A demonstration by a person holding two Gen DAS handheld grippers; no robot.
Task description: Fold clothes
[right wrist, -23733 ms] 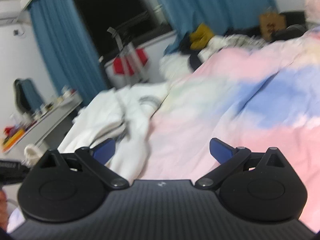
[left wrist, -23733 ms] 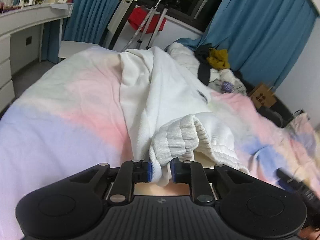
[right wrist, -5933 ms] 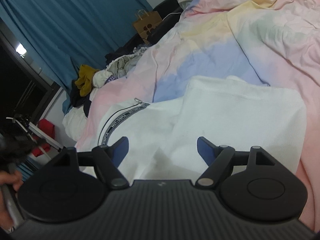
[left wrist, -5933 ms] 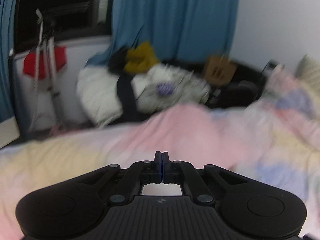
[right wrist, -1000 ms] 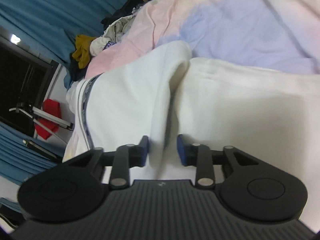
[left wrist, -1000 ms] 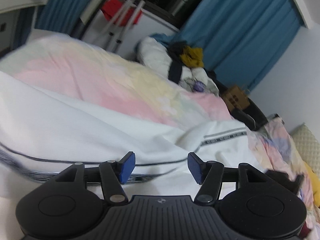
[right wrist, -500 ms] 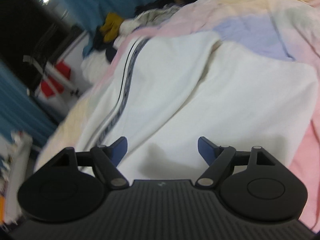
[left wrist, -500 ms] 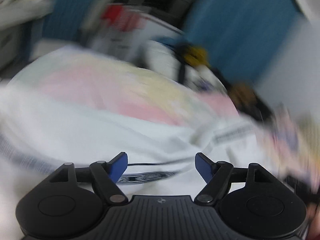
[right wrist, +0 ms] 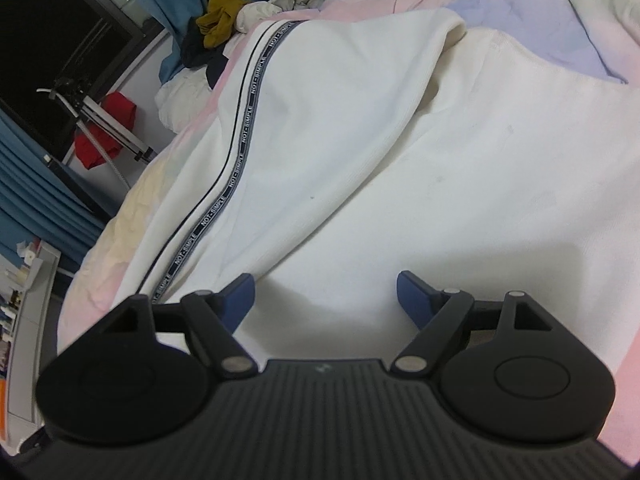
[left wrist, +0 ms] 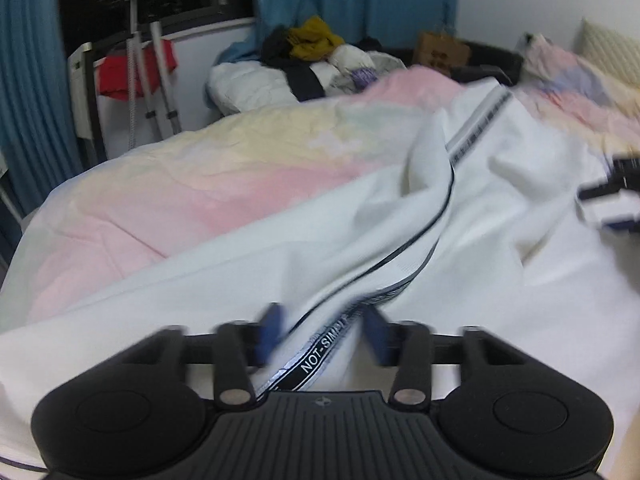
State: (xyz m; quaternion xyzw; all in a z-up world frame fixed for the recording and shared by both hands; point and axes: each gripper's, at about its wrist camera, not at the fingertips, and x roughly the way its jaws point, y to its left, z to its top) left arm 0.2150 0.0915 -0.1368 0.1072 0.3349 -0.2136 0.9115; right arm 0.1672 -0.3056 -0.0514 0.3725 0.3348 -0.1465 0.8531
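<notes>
Left wrist view: white garment (left wrist: 500,240) spread rumpled on bed (left wrist: 200,176) | my left gripper (left wrist: 322,334) spread, straddling its striped tape (left wrist: 316,360), blurred | right gripper (right wrist: 324,296) spread, holding nothing | I judge partly folded, tidying left.

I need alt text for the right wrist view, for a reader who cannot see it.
The right gripper, fingers wide open, hovers over a white garment with a lettered stripe, spread on a pastel bedspread. Blue curtains hang behind.
</notes>
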